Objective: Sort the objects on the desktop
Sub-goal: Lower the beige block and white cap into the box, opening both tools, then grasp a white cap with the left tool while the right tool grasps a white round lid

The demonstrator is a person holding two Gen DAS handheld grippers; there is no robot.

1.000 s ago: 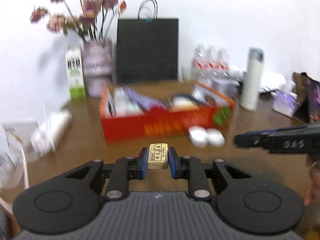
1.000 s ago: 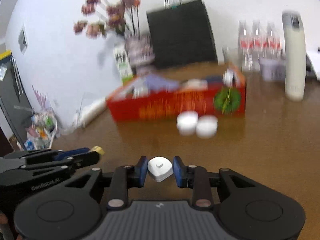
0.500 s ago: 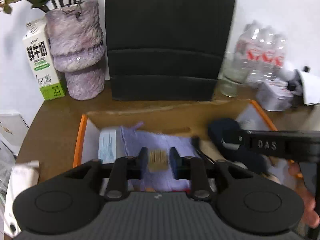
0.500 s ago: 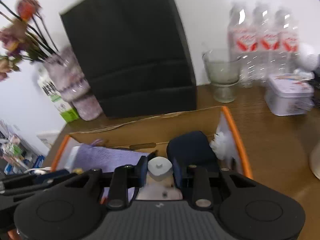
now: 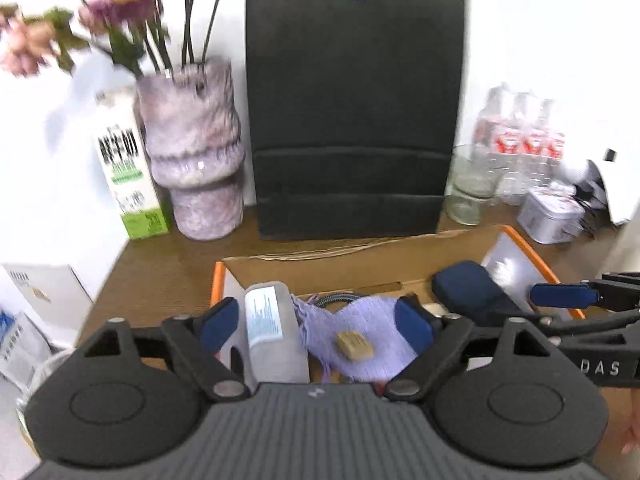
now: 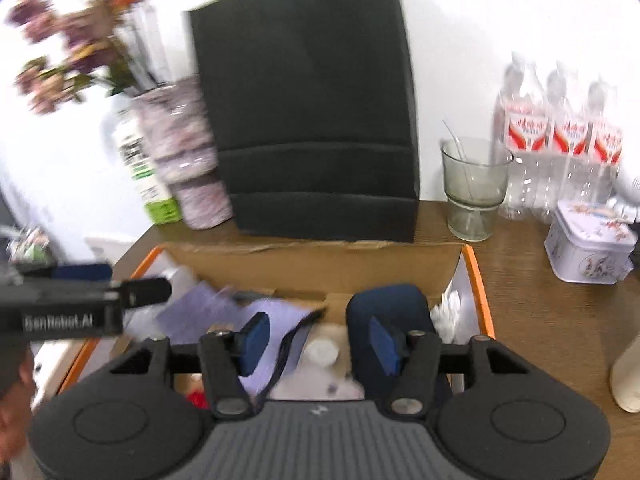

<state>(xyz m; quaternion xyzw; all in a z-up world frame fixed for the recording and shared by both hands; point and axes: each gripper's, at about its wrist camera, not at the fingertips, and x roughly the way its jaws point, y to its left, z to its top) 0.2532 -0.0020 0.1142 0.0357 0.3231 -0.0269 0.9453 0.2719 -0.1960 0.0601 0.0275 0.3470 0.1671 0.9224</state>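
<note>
Opening wide over the orange-edged cardboard box [image 5: 548, 270], the left gripper [image 5: 316, 326] has nothing pressed between its blue pads [image 5: 414, 326]; a small tan block [image 5: 354, 345] lies loose on the purple cloth [image 5: 372, 334] in the gap between them, nearer the pad at 3 o'clock. At 9 o'clock of that block a clear plastic container [image 5: 272, 338] lies in the box, just beside the cloth. The right gripper [image 6: 318, 338] is also opening, its pads apart and gripping nothing, with a small white cap-like piece [image 6: 322, 352] lying in the box between them, clear of both pads. A dark blue pouch [image 6: 390, 306] sits at 2 o'clock of that piece, partly behind the right-hand pad. Both grippers hang side by side above the box, each showing at the edge of the other's view. Beyond the box's far cardboard flap, at 12 o'clock, a black paper bag [image 5: 354, 120] stands close behind it, with a purple vase [image 5: 196, 168] and a milk carton [image 5: 128, 176] at 10 o'clock and a glass cup [image 6: 474, 188], water bottles [image 6: 560, 140] and a tin [image 6: 590, 242] at 2 o'clock. Bare wooden tabletop [image 6: 560, 320] lies open at 3 o'clock of the box.
</note>
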